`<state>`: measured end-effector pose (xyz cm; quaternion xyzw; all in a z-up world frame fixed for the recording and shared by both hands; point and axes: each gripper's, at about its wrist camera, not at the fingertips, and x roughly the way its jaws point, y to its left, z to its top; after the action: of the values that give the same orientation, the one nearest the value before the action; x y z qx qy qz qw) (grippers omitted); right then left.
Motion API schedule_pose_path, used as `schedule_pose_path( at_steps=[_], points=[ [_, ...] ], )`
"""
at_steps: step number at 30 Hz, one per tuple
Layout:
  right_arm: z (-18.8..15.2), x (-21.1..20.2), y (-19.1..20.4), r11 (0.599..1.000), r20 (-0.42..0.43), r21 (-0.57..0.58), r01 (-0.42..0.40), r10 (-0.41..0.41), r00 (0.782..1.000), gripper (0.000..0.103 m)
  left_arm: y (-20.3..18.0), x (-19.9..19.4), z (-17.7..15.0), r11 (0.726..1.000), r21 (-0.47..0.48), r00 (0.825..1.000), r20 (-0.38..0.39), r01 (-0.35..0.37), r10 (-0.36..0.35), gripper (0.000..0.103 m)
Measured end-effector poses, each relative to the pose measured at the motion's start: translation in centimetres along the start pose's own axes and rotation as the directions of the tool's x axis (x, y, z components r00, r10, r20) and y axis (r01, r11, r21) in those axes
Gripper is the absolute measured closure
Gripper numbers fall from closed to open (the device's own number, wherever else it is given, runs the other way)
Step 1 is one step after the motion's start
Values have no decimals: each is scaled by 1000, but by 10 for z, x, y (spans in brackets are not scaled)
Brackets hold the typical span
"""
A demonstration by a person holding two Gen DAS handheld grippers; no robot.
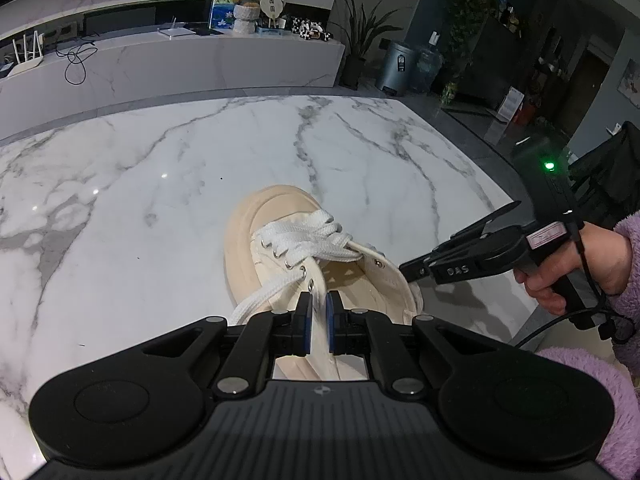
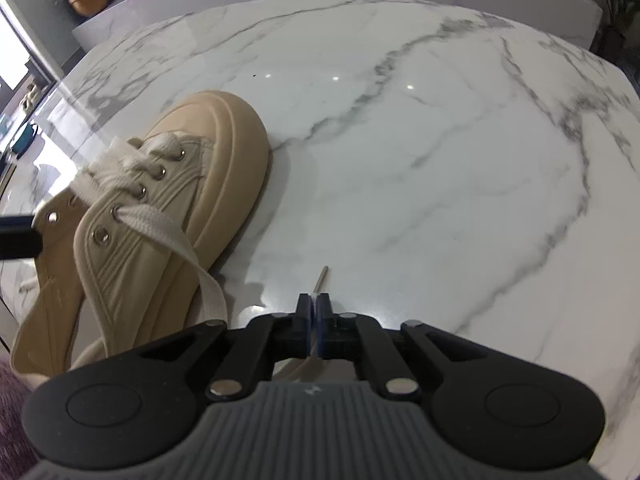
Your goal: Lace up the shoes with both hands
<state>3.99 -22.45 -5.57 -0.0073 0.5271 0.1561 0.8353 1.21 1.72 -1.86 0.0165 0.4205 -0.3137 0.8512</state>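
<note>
- A white marble table (image 1: 168, 184) with grey veins carries a cream shoe (image 1: 280, 240), toe pointing away.
- The left gripper (image 1: 319, 300) is clamped on the shoe's tongue (image 1: 320, 320).
- The right gripper (image 2: 314, 306) pinches the free lace (image 2: 192, 256) near its metal tip (image 2: 321, 276), just beside the shoe.
- A hand (image 1: 576, 268) in a purple fleece sleeve (image 1: 628, 280) grips its handle.

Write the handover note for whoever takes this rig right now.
Left hand-held gripper: shut on the shoe's tongue, steadying the cream shoe on the marble table.
Right hand-held gripper: shut on the lace end, metal tip poking out past the pads.
Done: lower eyelets crossed with white lace.
Left: the top eyelet on the right gripper's side is empty; thread the remaining eyelets, then tie.
</note>
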Motion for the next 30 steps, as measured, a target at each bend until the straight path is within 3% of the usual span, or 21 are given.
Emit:
schedule_pose_path(
  at_steps=[3,5,9,15,23,27,30],
  points=[
    [4,-18,5,997,57,-72,-9,13,998,100,2,0,1,1000,-8,1000,-1,7,-7,99],
    [11,-34,15,984,113,-178,0,21,993,100,2,1,1,1000,-5,1000,-2,5,-5,99],
    [19,-63,41,911,185,-412,15,67,980,100,2,0,1,1000,-5,1000,-4,3,-3,99],
    [20,-88,74,789,177,-614,-14,155,972,100,6,-1,0,1000,-25,1000,-1,14,-14,100],
    [4,-89,115,599,110,-801,-14,170,979,100,9,-2,-2,999,-41,1000,4,14,-14,100],
    [-4,-82,125,544,81,-839,-21,163,983,100,9,-1,-2,999,-38,1000,5,17,-17,100],
    [-5,-73,129,529,65,-848,-28,156,986,100,8,-1,-2,999,-39,1000,6,18,-18,100]
  ],
)
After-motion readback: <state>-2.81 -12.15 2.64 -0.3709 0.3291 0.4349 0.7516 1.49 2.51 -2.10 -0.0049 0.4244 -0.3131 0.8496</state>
